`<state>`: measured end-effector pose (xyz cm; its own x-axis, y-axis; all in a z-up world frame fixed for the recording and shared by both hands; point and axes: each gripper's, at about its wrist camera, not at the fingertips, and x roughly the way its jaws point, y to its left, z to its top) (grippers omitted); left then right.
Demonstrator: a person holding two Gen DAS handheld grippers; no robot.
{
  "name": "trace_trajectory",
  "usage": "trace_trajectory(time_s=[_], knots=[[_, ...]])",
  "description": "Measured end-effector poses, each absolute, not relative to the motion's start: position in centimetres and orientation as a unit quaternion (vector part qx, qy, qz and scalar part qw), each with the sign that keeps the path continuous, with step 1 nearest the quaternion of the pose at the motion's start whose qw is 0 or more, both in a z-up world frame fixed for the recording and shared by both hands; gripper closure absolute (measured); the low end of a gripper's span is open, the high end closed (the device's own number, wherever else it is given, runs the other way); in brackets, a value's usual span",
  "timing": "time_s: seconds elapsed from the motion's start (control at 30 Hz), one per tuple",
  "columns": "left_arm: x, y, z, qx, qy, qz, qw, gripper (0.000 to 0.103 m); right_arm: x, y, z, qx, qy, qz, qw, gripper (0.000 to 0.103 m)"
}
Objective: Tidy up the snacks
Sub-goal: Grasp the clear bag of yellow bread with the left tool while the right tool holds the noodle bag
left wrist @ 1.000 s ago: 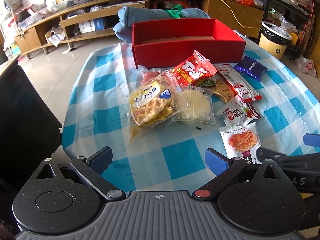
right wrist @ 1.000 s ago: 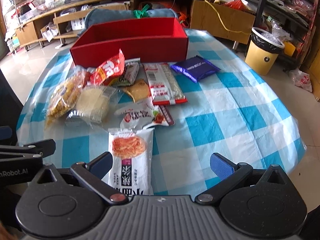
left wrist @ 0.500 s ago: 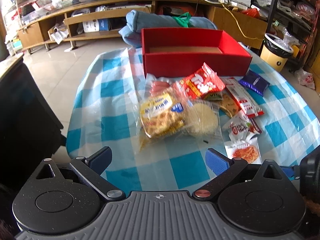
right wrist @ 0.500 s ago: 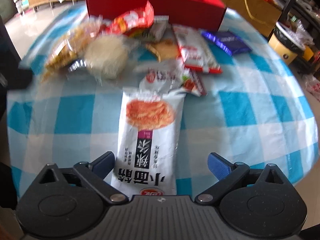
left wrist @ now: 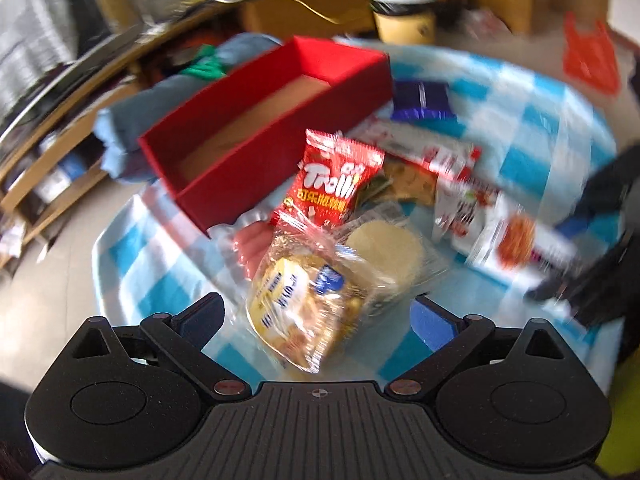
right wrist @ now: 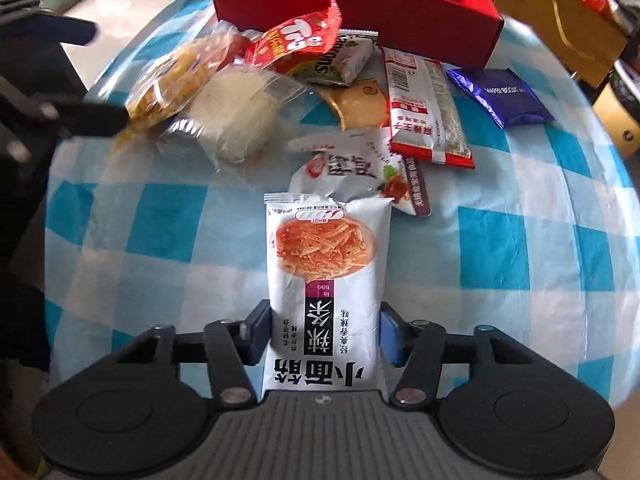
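**Right tongs closing on noodle pack, left tongs apart over snack pile**

Right tongs [right wrist: 325,336] closing, pads flush against both long edges of white noodle pack [right wrist: 326,280]; pack flat on worktop [right wrist: 520,248], near end cut off under the tool body. Clear checked cloth left and right of the pack, open room out to the worktop's right edge. Far end of the pack touching a crumpled white sachet [right wrist: 352,164].

Left tongs [left wrist: 320,316] wide apart, nothing pinched; yellow cracker bag [left wrist: 308,308] between the fingers, contact not clear. Left view heavily blurred, tilted.

Rest of pile bunched toward red box [right wrist: 360,4] at the far worktop edge: red gummy pack [right wrist: 296,44] leaning over a green-lettered pack [right wrist: 344,60], round rice cake in clear wrap [right wrist: 236,116], long red-white pack [right wrist: 428,108], blue pack [right wrist: 504,96] off alone at right with cloth around it. Box open-topped, bare brown floor visible in left view, nothing visible inside. Brown pack [right wrist: 360,104] mostly covered by neighbours. Pink item under the gummy pack in left view, too blurred to identify. Dark blurred left tool at the left edge of right view, just by the cracker bag.
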<state>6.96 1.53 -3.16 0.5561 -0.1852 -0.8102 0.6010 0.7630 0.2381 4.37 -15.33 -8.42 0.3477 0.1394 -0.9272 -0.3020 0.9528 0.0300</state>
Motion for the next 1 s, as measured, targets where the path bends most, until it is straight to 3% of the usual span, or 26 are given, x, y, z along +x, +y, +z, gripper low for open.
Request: trace_trajectory(time_s=[0.23, 0.37, 0.47, 0.53, 0.63, 0.73, 0.8, 0.9, 1.0], knots=[[10.8, 1.3, -6.6, 0.255, 0.468, -0.289, 0.795, 0.003, 5.8, -16.7, -8.1, -0.054, 0.556, 0.144, 0.817, 0.058], [10.1, 0.7, -8.8, 0.305, 0.477, -0.276, 0.777, 0.004, 5.7, -16.8, -8.0, -0.049, 0.553, 0.15, 0.818, 0.057], [9.6, 0.7, -8.5, 0.294, 0.479, -0.255, 0.787, 0.014, 5.2, -16.7, -8.1, -0.064, 0.541, 0.153, 0.825, 0.057], [9.6, 0.9, -7.9, 0.267, 0.487, -0.237, 0.797, 0.028, 4.9, -16.7, -8.1, -0.063, 0.536, 0.156, 0.827, 0.05], [9.4, 1.4, -7.0, 0.215, 0.505, -0.213, 0.808, 0.041, 4.7, -16.3, -8.1, -0.08, 0.532, 0.156, 0.829, 0.05], [8.8, 1.3, -6.0, 0.186, 0.499, -0.206, 0.821, 0.048, 4.6, -16.8, -7.9, -0.065, 0.535, 0.15, 0.829, 0.048], [8.5, 1.1, -6.2, 0.188, 0.502, -0.216, 0.816, 0.046, 4.5, -17.4, -7.8, -0.054, 0.54, 0.139, 0.829, 0.047], [8.4, -0.2, -7.3, 0.219, 0.51, -0.229, 0.8, 0.03, 4.0, -17.9, -8.1, -0.043, 0.548, 0.128, 0.826, 0.04], [9.1, -1.0, -8.2, 0.259, 0.501, -0.249, 0.787, 0.014, 3.6, -17.2, -8.5, -0.058, 0.553, 0.14, 0.82, 0.022]])
